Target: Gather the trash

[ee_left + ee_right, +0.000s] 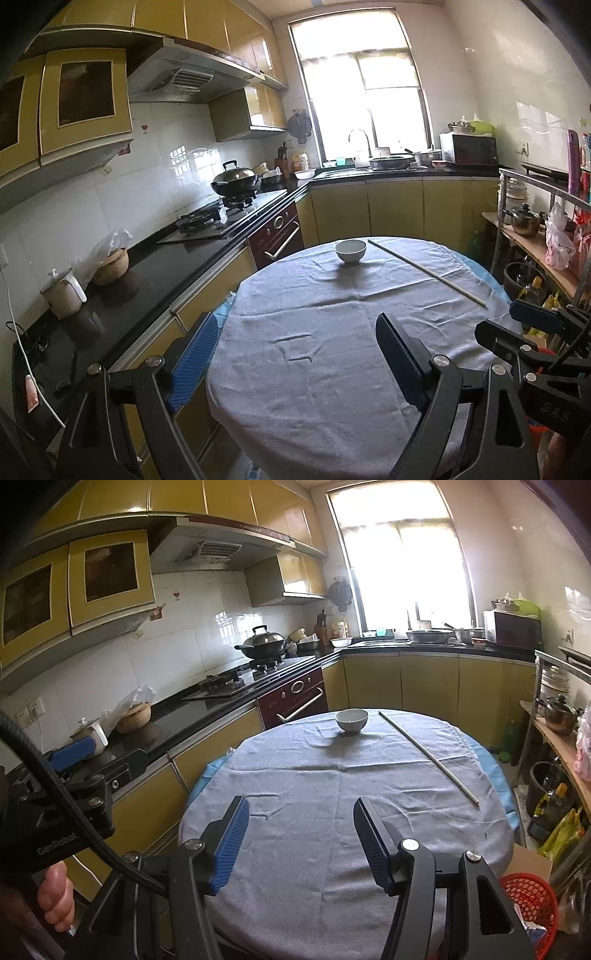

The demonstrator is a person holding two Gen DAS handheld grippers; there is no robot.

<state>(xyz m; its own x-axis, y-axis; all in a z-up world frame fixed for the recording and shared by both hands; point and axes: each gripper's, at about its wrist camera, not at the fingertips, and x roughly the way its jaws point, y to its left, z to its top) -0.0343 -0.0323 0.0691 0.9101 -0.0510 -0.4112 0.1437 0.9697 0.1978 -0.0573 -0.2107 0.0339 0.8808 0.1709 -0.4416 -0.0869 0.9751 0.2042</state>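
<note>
Both of your grippers are hanging over the near edge of the round table point(332, 369), the one with the grey cloth point(332, 775) draped over it, and neither has anything in it. Your left gripper point(295, 354) has its jaws spread wide with just bare cloth showing between the blue pads, and your right gripper point(301, 834) is parted too, a bit narrower, also empty. In the right wrist view you can see your left hand point(55, 897) wrapped around the other handle at the lower left. On the far side of the table there's a small white bowl point(350, 250) sitting upright, and just to its right a single long pale chopstick point(424, 271) lies diagonally on the cloth, running from near the bowl toward the table's right edge. The two are close but not touching. Off the table, low on the right by the shelf, there's a red mesh basket point(532, 897) on the floor with some scraps in it, though I can't tell what they are. The chopstick and bowl are both well ahead of your fingertips.
</note>
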